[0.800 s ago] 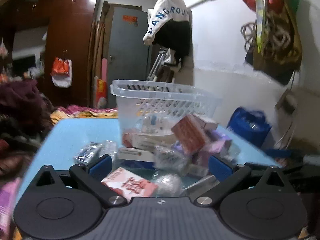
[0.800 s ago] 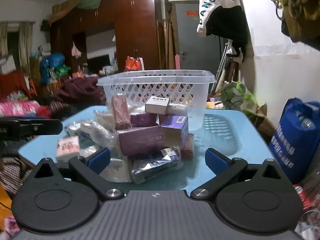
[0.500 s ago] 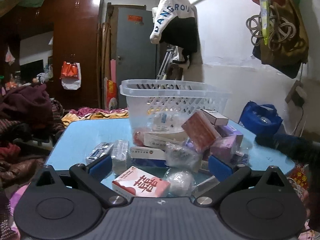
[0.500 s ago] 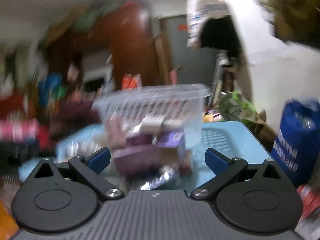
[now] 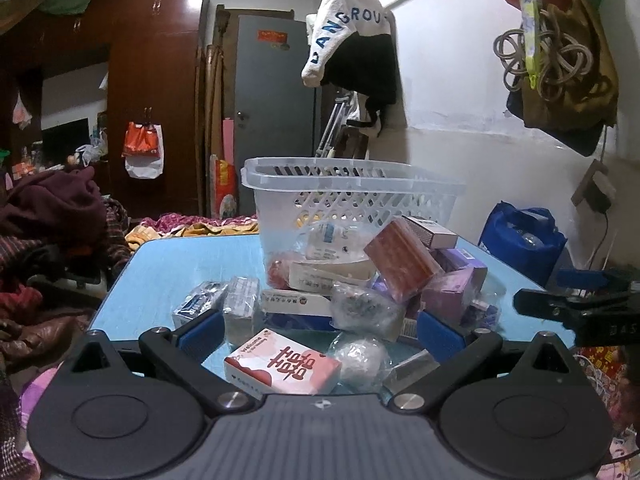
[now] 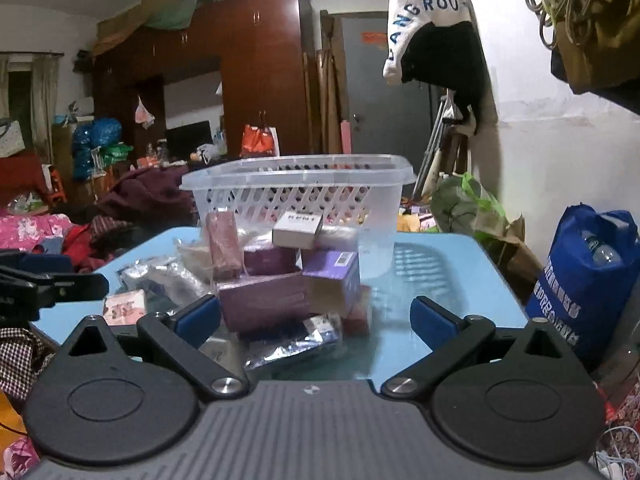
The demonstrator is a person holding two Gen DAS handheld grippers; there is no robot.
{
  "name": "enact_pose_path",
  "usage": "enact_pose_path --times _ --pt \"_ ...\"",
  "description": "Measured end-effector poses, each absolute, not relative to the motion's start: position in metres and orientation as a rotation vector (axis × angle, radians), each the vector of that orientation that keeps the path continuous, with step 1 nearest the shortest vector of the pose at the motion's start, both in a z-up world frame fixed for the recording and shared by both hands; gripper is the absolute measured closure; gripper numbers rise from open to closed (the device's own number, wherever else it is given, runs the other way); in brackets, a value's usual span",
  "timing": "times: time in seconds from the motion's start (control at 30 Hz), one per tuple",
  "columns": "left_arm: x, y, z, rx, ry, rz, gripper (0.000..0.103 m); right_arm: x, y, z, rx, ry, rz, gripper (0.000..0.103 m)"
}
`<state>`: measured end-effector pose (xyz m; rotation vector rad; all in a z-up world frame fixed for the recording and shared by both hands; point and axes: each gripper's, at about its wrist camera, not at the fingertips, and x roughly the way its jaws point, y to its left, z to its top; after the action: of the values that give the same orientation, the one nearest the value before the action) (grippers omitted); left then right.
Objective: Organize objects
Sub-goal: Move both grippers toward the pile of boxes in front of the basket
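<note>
Boxes and packets pile mid-table before my wide-open, empty left gripper, blocking the basket behind; a pink box lies nearest. My right gripper, also spread empty, sees a blue bag beside the table.

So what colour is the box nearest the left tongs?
The box is white and pinkish red, with red characters printed on its side; the left wrist view shows it best.

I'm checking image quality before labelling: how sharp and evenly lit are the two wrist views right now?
Left wrist view: sharp, dim indoor light, fisheye bending at the edges, glare on the wardrobe door. Right wrist view: mostly sharp, small box label unreadable, basket casting a lattice shadow on the blue table.
</note>
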<state>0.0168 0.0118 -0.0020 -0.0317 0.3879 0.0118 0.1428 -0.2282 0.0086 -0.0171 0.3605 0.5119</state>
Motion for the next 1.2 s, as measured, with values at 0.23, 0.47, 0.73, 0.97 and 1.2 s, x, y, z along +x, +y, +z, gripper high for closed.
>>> enact_pose_path --times 0.23,0.47,0.73,0.97,1.2 --pt "0.019 0.013 -0.004 -0.033 0.402 0.004 0.0 0.146 -0.235 0.004 0.038 0.409 0.607 0.0" --pt "0.02 0.015 -0.006 -0.04 0.408 0.011 0.0 0.138 -0.233 0.007 0.003 0.371 0.58 0.0" --pt "0.02 0.016 -0.006 -0.039 0.405 0.019 0.0 0.137 -0.226 0.007 -0.045 0.363 0.573 0.0" --pt "0.02 0.017 -0.007 -0.059 0.407 0.008 0.0 0.138 -0.227 0.006 -0.035 0.369 0.587 0.0" --pt "0.021 0.019 -0.009 -0.066 0.409 0.016 0.001 0.139 -0.226 0.006 -0.031 0.372 0.584 0.0"
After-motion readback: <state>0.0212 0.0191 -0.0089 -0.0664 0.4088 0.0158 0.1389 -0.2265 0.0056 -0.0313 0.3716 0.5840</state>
